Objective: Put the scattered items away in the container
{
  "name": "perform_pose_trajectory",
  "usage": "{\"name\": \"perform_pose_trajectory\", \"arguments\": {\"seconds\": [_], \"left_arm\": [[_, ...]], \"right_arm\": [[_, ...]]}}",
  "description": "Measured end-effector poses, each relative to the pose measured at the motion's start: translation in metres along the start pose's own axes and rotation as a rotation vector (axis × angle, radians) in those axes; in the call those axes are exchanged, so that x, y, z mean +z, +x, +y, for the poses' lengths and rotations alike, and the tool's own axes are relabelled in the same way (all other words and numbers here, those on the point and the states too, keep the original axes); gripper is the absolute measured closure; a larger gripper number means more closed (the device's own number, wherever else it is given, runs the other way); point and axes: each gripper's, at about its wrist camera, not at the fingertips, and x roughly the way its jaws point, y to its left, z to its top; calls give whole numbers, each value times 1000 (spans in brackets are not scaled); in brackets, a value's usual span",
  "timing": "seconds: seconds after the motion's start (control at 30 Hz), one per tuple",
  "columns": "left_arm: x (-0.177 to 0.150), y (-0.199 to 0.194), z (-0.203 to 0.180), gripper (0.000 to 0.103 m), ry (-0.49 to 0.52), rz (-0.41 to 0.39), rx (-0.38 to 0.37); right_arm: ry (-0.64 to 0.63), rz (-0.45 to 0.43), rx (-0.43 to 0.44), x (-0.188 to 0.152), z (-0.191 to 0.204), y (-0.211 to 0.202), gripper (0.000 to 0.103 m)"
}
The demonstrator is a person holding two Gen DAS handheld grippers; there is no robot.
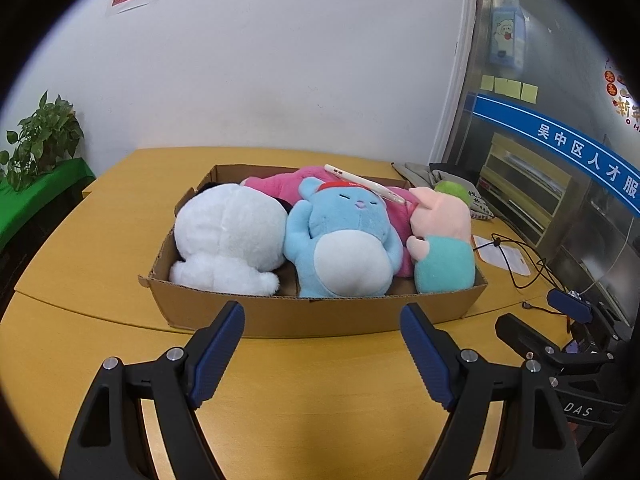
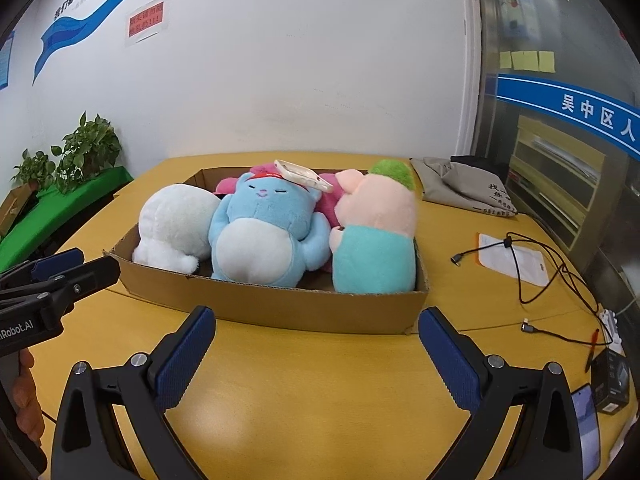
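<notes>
A shallow cardboard box (image 1: 312,312) (image 2: 280,304) stands on the yellow table. It holds a white plush (image 1: 228,236) (image 2: 172,224), a blue plush (image 1: 344,244) (image 2: 264,232), a deep pink plush (image 1: 280,182) behind them, and a pink pig plush in a teal shirt (image 1: 440,248) (image 2: 376,240). A white phone (image 1: 364,184) (image 2: 304,176) lies on top of the plushes. My left gripper (image 1: 322,316) is open in front of the box's near wall, nothing between its fingers. My right gripper (image 2: 316,320) stands open before the box too, empty. The left gripper's fingers (image 2: 76,268) show beside the box's left corner.
A grey cloth bag (image 2: 460,188) lies at the table's back right. A black cable (image 2: 536,264) and a white packet (image 2: 512,260) lie right of the box. A small black box (image 2: 612,380) and a phone (image 2: 588,428) sit near the right edge. Potted plants (image 2: 80,156) stand at left.
</notes>
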Motion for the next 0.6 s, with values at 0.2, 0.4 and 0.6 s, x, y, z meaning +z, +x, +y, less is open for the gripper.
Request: {"name": "perform_pose_trajectory", "arguments": {"seconds": [0.2,0.4,0.6], "left_arm": [[-4,-3,-5,23,8,-12,21],[-8,-1,-4,23,2,-9,28],[-10,-1,-3,23,-3,-10,36]], "right_arm": [[10,8,-7,-7,-3,-2,0],[3,16,-8,-12,-1,-2,0],[7,17,-1,-13,1,0,0]]}}
